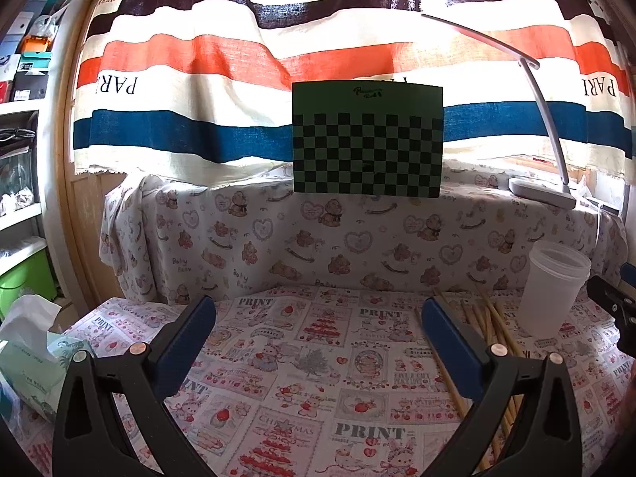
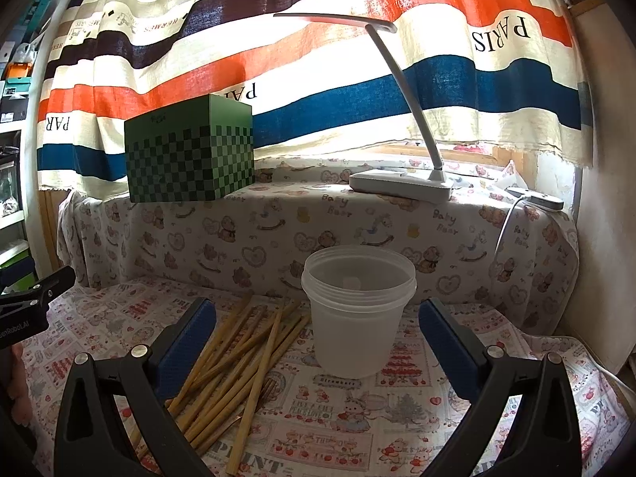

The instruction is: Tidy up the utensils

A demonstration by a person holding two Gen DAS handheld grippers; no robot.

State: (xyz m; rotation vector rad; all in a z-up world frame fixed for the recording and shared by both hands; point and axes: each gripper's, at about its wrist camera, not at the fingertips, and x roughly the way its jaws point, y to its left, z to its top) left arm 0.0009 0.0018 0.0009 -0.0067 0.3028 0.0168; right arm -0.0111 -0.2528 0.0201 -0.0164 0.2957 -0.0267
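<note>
Several wooden chopsticks [image 2: 238,361] lie in a loose pile on the printed tablecloth, left of an upright, empty translucent plastic cup [image 2: 357,318]. My right gripper [image 2: 318,342] is open and empty, hovering above the cloth with the pile by its left finger and the cup between the fingers, farther off. My left gripper [image 1: 318,342] is open and empty over bare cloth. In the left wrist view the chopsticks [image 1: 489,330] lie behind its right finger and the cup [image 1: 554,290] stands at the right.
A green checkered box [image 2: 190,151] and a white desk lamp [image 2: 401,181] stand on the raised ledge behind. A tissue pack [image 1: 31,361] sits at the table's left edge. Shelves [image 1: 20,159] stand at the far left. A striped curtain hangs behind.
</note>
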